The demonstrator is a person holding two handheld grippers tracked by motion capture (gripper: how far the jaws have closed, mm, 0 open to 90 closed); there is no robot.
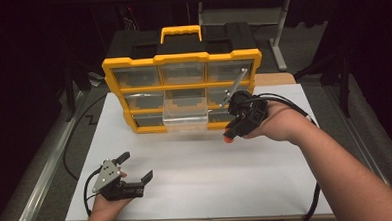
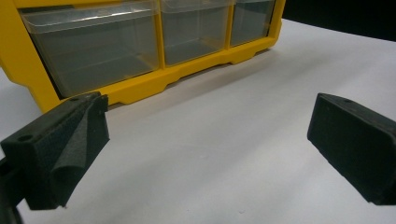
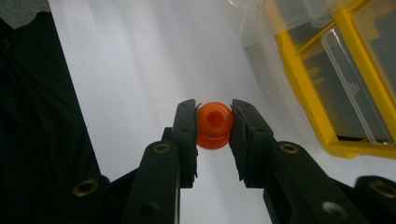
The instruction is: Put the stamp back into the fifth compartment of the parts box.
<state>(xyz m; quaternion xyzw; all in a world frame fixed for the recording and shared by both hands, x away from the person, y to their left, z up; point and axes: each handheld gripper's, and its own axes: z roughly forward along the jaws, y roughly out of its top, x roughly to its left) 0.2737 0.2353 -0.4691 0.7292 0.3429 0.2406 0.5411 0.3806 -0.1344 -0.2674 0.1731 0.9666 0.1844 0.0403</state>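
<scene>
right tool (image 3: 214, 133) pinches a small orange spool (image 3: 214, 125) across its sides, above the desk (image 1: 202, 180) at four o'clock of the yellow organizer (image 1: 183, 86). looks light, stiff, smooth, likely slippery. left tool (image 1: 135, 169) spread, idle.
</scene>
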